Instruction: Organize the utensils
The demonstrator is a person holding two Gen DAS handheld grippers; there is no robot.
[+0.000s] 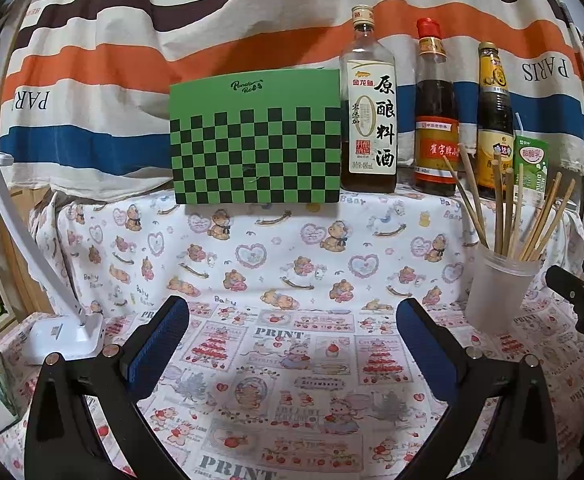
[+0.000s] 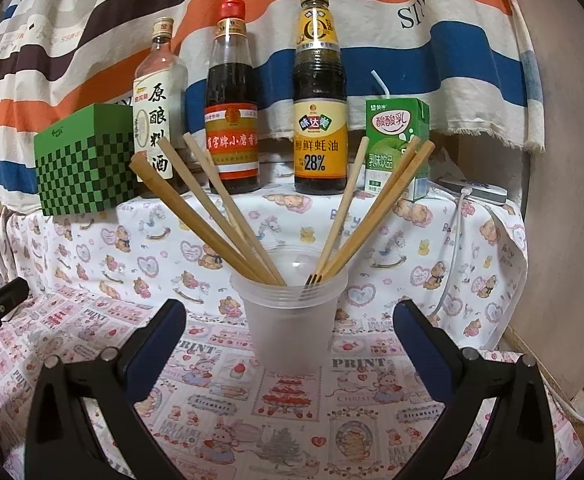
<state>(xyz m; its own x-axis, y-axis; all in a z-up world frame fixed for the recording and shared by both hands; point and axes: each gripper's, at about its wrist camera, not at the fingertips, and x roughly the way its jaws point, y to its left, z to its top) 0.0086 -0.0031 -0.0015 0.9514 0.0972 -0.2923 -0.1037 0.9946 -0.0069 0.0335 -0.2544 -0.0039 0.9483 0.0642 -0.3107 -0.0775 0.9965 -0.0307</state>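
Both of our tongs stand with their jaws wide apart and nothing between them: the left gripper [image 1: 292, 328] hangs over bare patterned tablecloth [image 1: 292, 248], and the right gripper [image 2: 290, 330] sits low before the frosted plastic cup [image 2: 289, 320], the cup lined up between its two blue pads. We judge that placing deliberate, since the cup is where the utensils belong and an open grip facing it leaves us free either to steady it or to draw back. Inside the cup stand the wooden chopsticks [image 2: 211, 208], tips down and fanned out in two groups, three leaning left and three leaning right. No loose utensil shows on the cloth, so we take the sorting as close to done. Behind, against the striped drape, stand a green checkered box [image 1: 255, 140], three sauce bottles [image 2: 320, 92] and a green drink carton [image 2: 396, 144] with a straw, well apart from the cup.
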